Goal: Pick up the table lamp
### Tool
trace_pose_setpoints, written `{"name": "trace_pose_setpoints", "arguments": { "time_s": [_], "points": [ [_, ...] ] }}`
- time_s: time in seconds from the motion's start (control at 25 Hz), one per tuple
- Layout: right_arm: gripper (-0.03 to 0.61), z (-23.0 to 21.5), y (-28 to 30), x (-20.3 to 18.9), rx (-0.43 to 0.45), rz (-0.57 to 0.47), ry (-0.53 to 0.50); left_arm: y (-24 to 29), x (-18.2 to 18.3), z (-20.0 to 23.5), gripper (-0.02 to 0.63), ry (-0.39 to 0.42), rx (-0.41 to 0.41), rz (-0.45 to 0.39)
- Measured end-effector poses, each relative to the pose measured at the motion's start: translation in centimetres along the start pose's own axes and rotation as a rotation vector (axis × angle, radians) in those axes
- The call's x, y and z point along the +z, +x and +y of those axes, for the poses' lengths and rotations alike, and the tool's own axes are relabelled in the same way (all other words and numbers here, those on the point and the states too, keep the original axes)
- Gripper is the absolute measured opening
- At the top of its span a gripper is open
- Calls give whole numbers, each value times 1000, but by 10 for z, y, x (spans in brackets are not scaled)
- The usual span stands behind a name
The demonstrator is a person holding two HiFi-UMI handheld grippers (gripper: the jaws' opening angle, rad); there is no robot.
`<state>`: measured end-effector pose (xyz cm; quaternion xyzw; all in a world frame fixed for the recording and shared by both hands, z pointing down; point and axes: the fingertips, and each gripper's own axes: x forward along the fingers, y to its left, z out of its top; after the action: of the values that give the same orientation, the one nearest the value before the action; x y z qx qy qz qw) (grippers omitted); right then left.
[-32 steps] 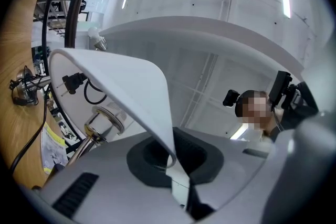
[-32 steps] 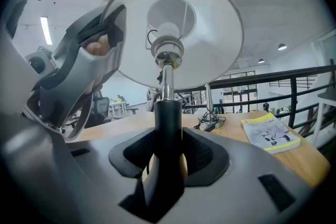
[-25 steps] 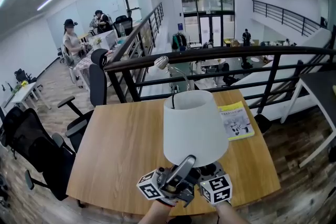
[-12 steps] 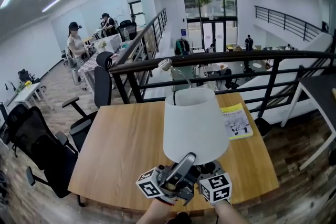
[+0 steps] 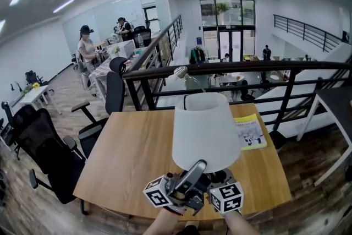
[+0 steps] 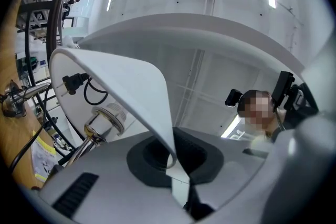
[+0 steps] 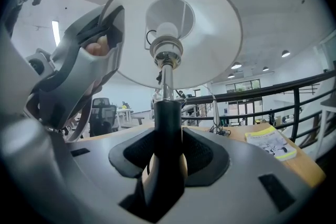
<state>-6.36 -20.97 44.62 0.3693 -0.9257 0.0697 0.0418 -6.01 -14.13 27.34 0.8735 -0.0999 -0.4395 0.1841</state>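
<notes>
While the table lamp (image 5: 206,129) has come a little higher over the desk (image 5: 126,157) than a second ago, the left claw (image 6: 176,162) pinches its shade rim and the right claw (image 7: 165,160) its dark stem. So the pickup looks done. No container shows.

The light wooden tabletop (image 5: 126,157) is bare across its left and middle, leaving wide room there. The white cone-shaped table lamp (image 5: 204,132) over its near edge blocks the centre. A yellow booklet (image 5: 250,134) takes the far right part. A black metal railing (image 5: 264,69) closes the far side, and black office chairs (image 5: 49,157) crowd the left.
</notes>
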Motion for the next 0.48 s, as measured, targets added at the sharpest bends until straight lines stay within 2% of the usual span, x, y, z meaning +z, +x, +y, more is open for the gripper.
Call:
{"name": "trace_pose_setpoints", "arguments": {
  "time_s": [0.48],
  "points": [
    [160,15,-4,10,21,-19,-8,-2,6,-18,11,35,-16,0]
  ]
}}
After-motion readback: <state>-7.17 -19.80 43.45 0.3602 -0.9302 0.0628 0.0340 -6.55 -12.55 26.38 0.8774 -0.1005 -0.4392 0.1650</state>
